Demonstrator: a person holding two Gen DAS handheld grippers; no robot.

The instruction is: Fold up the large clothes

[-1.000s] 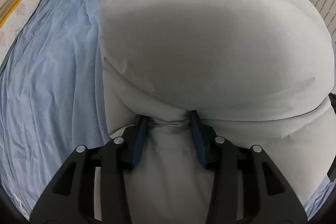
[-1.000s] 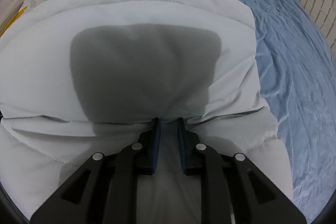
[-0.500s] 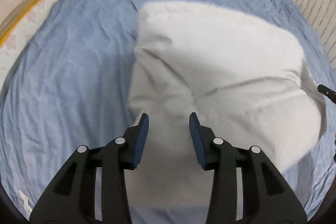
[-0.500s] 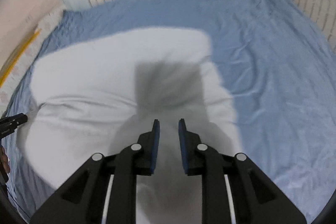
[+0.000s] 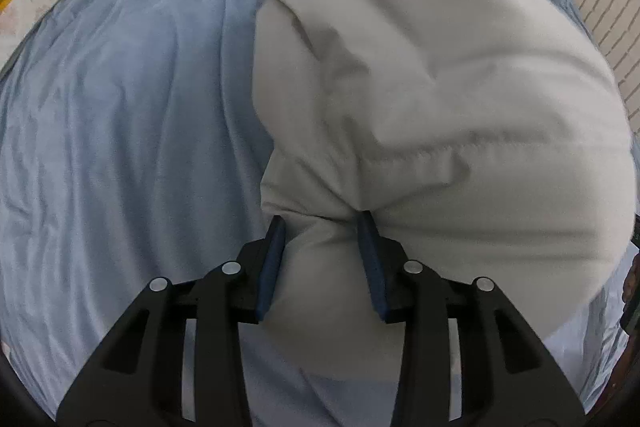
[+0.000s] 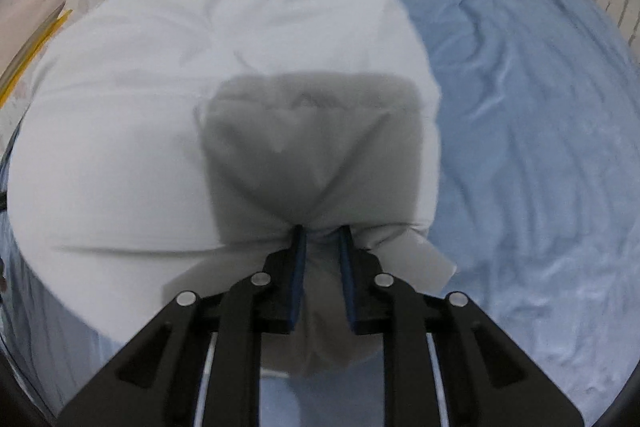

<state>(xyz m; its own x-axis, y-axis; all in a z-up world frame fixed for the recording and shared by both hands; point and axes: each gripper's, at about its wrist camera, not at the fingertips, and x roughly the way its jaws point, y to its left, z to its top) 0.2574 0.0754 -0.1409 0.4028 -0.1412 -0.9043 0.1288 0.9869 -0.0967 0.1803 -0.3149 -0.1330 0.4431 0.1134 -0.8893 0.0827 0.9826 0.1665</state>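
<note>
Left gripper [image 5: 320,227]: jaws part open and clamped on a thick bunched fold of the padded pale-grey garment [image 5: 440,87]; both blue pads press into the cloth. Half a second ago these jaws stood bare above the garment with nothing between them; a second ago they held it as now. Judgement: a release and a fresh grip, not a slip.

Right gripper [image 6: 322,237]: jaws nearly closed, pinching a thinner edge of the same garment [image 6: 160,127]. It too was empty half a second ago.

Outward from the left gripper, the garment bulges from 12 to 3 o'clock, close to the lens and blurred. From the right gripper it spreads from 9 to 12 o'clock, with the rig's shadow on it.

The garment now hangs from both grippers above the blue bedsheet [image 6: 520,107], which fills 1 to 5 o'clock in the right view and 7 to 11 o'clock in the left.

Meaning for the task: both corners look re-secured, so another fold appears to be starting. The fold count is not determinable.
</note>
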